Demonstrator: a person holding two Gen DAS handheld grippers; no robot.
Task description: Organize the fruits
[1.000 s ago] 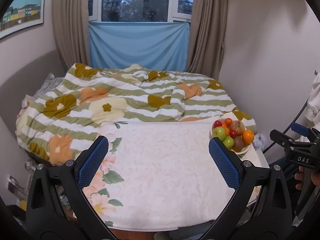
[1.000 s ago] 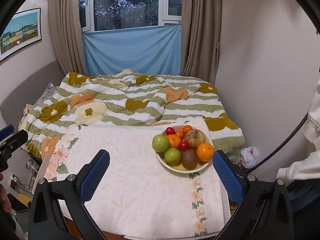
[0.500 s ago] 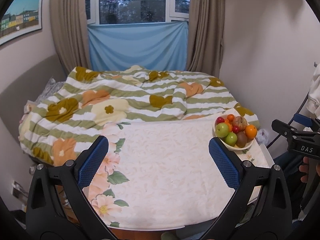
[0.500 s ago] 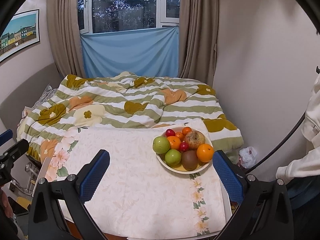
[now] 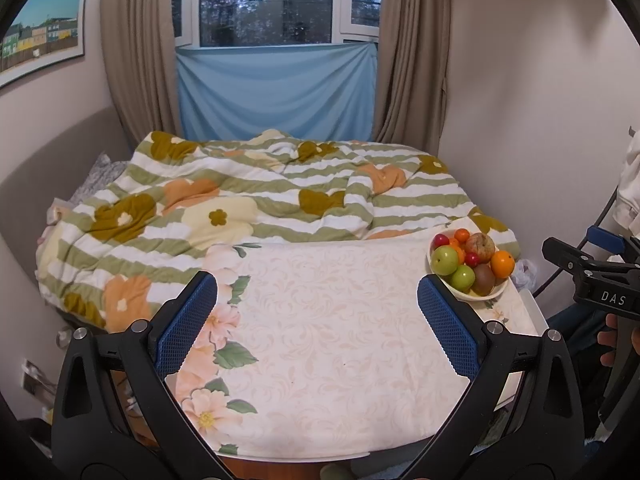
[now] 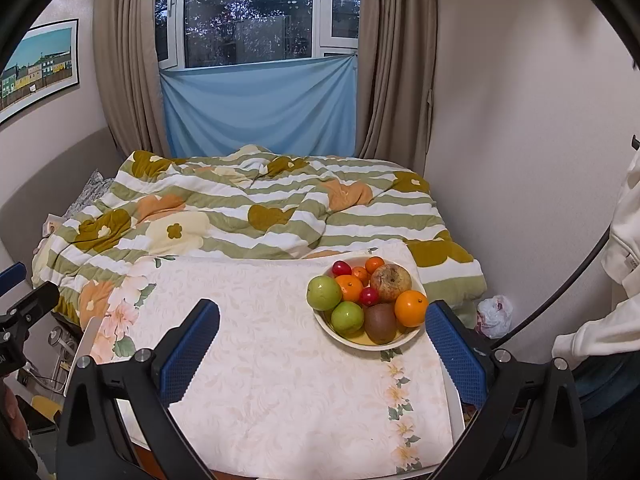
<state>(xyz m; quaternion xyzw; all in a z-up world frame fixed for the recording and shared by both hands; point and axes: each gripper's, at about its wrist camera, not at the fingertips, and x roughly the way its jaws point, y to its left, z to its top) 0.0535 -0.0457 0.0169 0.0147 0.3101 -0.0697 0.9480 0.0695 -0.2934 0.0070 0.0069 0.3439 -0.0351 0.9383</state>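
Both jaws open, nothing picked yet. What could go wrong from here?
The fruits are heaped in the bowl: pulling the kiwi from the front could send the orange rolling out. The bowl sits near the table's right edge, so a nudge from the right gripper might push it off.

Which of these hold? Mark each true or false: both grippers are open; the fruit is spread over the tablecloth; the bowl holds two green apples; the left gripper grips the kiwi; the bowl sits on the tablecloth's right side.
1. Both grippers open: true. The left gripper and right gripper are spread and hold nothing.
2. Fruit spread over the tablecloth: false. All of it is piled in the bowl.
3. Two green apples: true.
4. Left gripper grips the kiwi: false. The kiwi lies in the bowl.
5. Bowl on the right side: true.
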